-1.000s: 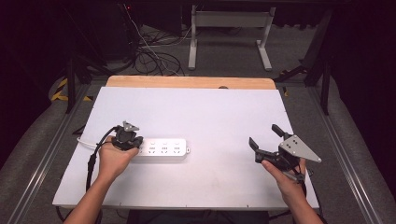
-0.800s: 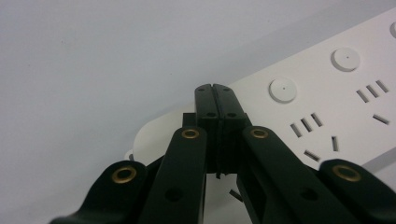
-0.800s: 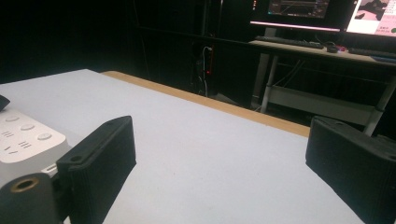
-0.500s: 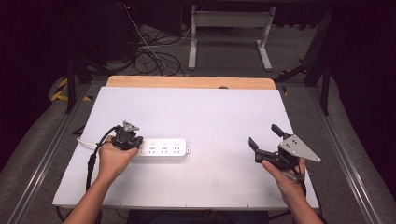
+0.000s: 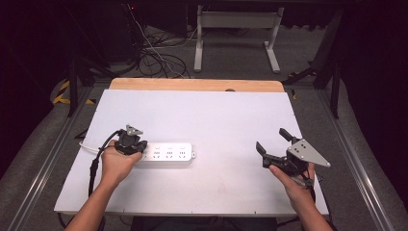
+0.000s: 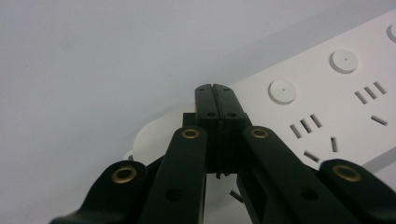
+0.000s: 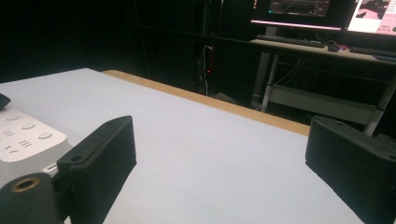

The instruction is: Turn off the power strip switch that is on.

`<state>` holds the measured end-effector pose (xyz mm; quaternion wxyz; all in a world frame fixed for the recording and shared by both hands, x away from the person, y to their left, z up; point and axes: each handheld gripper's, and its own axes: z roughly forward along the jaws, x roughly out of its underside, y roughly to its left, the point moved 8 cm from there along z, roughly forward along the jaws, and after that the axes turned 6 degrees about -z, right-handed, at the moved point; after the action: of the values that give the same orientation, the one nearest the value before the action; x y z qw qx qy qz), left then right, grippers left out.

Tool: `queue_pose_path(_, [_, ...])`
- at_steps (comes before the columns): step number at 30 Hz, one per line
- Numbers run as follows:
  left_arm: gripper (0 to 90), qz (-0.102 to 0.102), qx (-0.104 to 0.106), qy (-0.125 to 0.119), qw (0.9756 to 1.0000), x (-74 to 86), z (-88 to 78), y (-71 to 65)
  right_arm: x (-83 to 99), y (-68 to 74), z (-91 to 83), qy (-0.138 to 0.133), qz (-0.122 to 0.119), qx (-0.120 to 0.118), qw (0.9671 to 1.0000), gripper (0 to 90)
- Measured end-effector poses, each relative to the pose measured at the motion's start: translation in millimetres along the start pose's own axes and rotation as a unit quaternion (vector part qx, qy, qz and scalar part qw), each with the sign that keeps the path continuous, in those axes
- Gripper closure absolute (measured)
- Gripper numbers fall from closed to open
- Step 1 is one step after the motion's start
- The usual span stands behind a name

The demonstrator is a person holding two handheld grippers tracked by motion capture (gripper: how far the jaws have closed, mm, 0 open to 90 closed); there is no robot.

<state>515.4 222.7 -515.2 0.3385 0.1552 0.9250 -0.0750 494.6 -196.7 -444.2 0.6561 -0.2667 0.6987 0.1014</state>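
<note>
The person is pressing the left gripper [image 5: 131, 143] down on the left end of the white power strip [image 5: 166, 155], its fingers clenched together on nothing, tips touching the smooth plastic casing. I judge this is a push on a switch or a steadying of the strip. The strip is lying flat near the left of the matte white worktop [image 5: 216, 120]. The right gripper [image 5: 270, 144] is hovering well apart at the right, fingers released wide. Next it probably needs to approach the strip's sockets.
</note>
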Motion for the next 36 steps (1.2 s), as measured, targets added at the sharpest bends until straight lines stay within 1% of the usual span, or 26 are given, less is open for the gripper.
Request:
queue_pose_path(5, [90.0, 0.001, 0.000, 0.001, 1.0000, 0.1, -0.3, 0.5, -0.3, -0.2, -0.1, -0.001, 0.001, 0.000, 1.0000, 9.0])
queue_pose_path(9, [90.0, -0.007, 0.005, -0.002, 1.0000, 0.3, -0.3, 0.5, 0.0, -0.5, -0.2, 0.000, 0.003, 0.001, 1.0000, 9.0])
queue_pose_path(16, [90.0, -0.012, 0.009, -0.001, 0.9999, 0.3, -1.3, 1.9, 0.0, -0.6, -0.3, 0.000, 0.002, 0.000, 1.0000, 9.1])
queue_pose_path(19, [90.0, -0.020, 0.016, -0.007, 0.9996, -0.6, -3.5, 2.1, 0.1, -0.7, -0.3, 0.000, 0.003, 0.000, 1.0000, 9.0])
queue_pose_path(21, [90.0, -0.021, 0.018, -0.008, 0.9996, -0.3, -3.6, 2.4, 0.1, -0.7, -0.2, 0.000, 0.003, 0.000, 1.0000, 9.0])
queue_pose_path(24, [90.0, -0.018, 0.014, -0.006, 0.9997, 0.2, -3.9, 1.9, 0.1, -0.3, -0.2, 0.000, 0.003, 0.000, 1.0000, 9.1])
queue_pose_path(27, [90.0, -0.017, 0.015, -0.006, 0.9997, 0.2, -3.8, 2.0, 0.1, -0.5, -0.2, 0.000, 0.003, 0.000, 1.0000, 9.0])
queue_pose_path(31, [90.0, -0.019, 0.014, -0.008, 0.9997, 0.1, -3.7, 1.7, -0.3, -1.0, -0.5, -0.002, 0.003, 0.001, 1.0000, 8.9])
queue_pose_path(36, [90.0, -0.014, 0.018, -0.012, 0.9997, -0.1, -4.2, 2.9, -0.2, -0.7, -0.5, -0.001, 0.003, -0.001, 1.0000, 8.7])
